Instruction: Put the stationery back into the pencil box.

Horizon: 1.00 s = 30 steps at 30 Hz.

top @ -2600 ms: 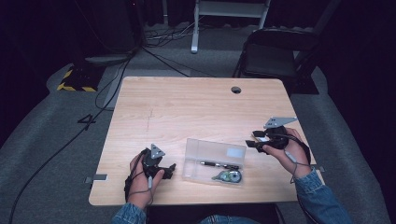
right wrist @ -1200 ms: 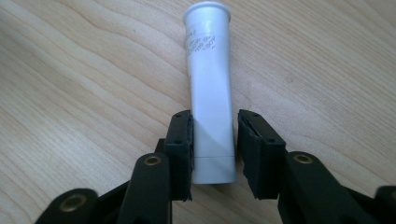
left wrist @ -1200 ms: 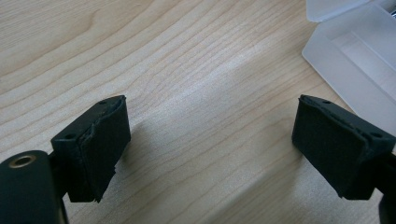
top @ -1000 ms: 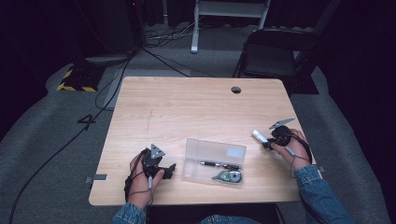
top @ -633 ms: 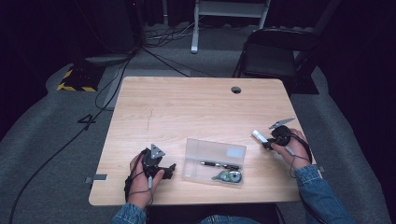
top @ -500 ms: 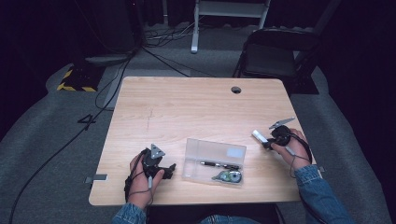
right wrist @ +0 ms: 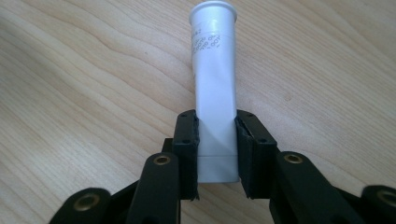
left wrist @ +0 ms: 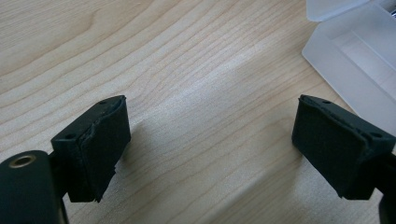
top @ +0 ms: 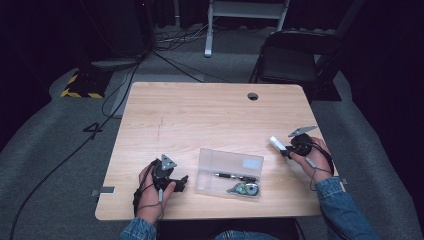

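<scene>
At the worktop (top: 210,115), the right claw (right wrist: 216,140) clamps a white tube (right wrist: 214,88) near the right edge; the left claw (left wrist: 210,149) rests wide apart beside a clear case (top: 229,172) holding what looks like a pen (top: 235,176).

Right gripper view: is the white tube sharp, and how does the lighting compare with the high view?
Right gripper view: white tube fairly sharp, print small, wood evenly lit. High view: table lit, surroundings dark. Left gripper view: soft shadow under the pads.
</scene>
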Available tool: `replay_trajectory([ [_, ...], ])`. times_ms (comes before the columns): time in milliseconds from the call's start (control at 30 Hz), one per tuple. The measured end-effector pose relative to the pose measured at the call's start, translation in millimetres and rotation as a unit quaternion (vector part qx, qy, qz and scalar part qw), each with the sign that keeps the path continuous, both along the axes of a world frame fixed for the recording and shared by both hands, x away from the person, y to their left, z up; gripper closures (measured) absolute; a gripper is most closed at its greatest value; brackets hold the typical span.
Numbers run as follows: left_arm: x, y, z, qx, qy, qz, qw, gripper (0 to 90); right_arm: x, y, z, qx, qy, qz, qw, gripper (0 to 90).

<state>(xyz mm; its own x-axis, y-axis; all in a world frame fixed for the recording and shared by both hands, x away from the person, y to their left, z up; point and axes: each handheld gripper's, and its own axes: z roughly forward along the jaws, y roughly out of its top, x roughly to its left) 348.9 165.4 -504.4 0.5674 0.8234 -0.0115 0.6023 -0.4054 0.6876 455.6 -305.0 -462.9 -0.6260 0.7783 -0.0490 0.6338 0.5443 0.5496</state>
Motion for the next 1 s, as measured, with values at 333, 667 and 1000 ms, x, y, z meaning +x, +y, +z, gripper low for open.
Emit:
replay_trajectory([
  [333,-3.4,1.7,-0.4,-0.005,0.002,0.008,1.0,11.9,-7.3,10.3,17.9,0.016,-0.02,0.016,0.9995,71.7],
  [667,-6.3,3.8,-0.5,-0.004,0.002,0.007,1.0,11.6,-16.3,30.5,48.8,0.031,-0.051,0.056,0.9967,71.7],
  [1000,-6.3,3.7,-0.6,-0.005,0.002,0.007,1.0,11.3,-35.4,52.3,71.7,0.047,-0.066,0.104,0.9912,71.7],
])
